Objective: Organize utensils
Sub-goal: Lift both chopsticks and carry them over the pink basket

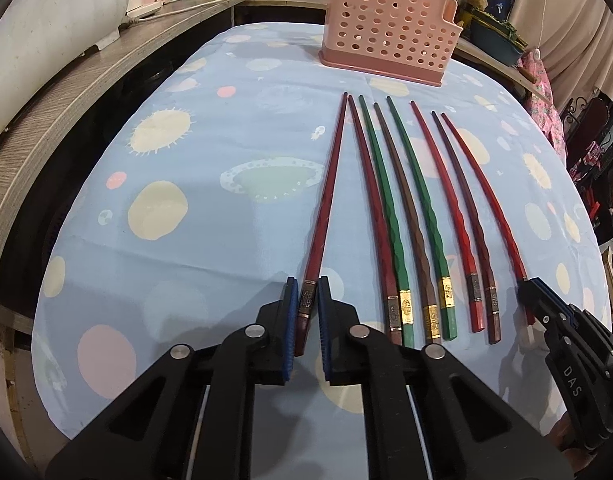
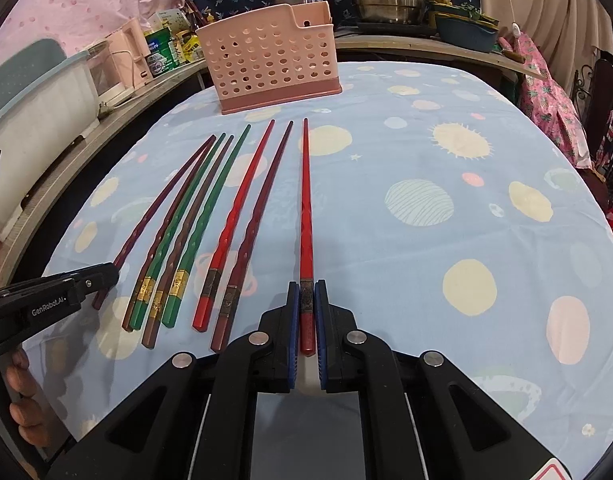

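Left gripper [image 1: 307, 294] clamped on dark-red chopstick [image 1: 324, 208], row's left end; right gripper [image 2: 306, 300] clamped on bright-red chopstick [image 2: 305, 208], right end.

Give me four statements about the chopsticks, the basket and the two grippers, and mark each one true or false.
1. The left hand-held gripper is shut on a dark red chopstick. True.
2. The pink basket holds several chopsticks. False: none shows in it; all eight lie on the tablecloth.
3. The right hand-held gripper is shut on a bright red chopstick. True.
4. Three chopsticks are green. False: two are green.
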